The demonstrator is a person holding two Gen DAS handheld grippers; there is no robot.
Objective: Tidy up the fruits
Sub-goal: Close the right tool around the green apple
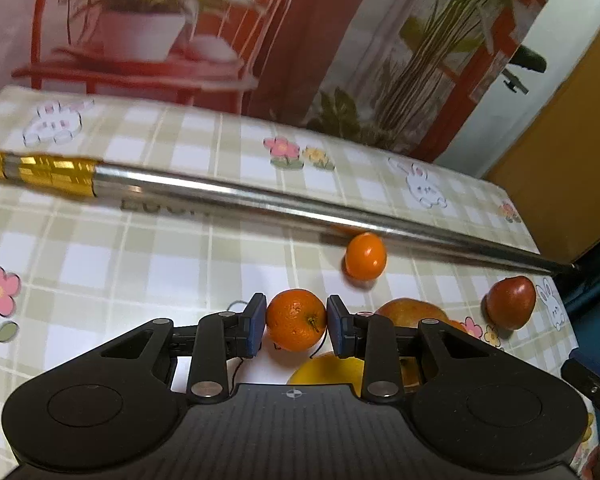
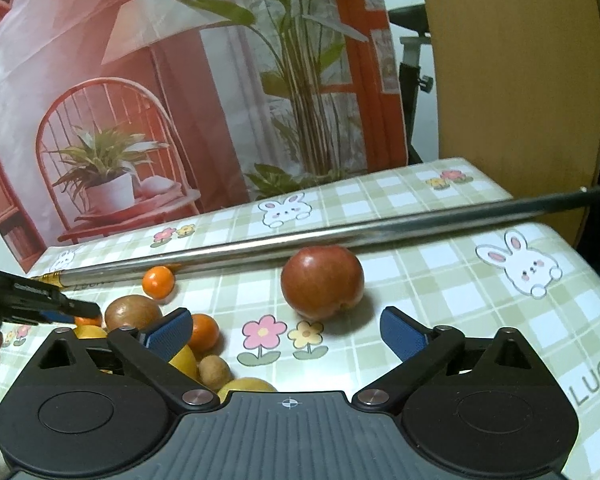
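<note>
Right now left gripper (image 1: pixel 296 326) has its jaws clamped on the mandarin (image 1: pixel 296 320), low over the desk (image 1: pixel 100 264) w/ other fruit just behind. Right gripper (image 2: pixel 284 332) jaws wide apart, nothing btwn, red apple (image 2: pixel 322 282) just ahead. Lift mandarin straight up, prob clearing the metal rod (image 1: pixel 260 196), keep squeeze gentle
</note>
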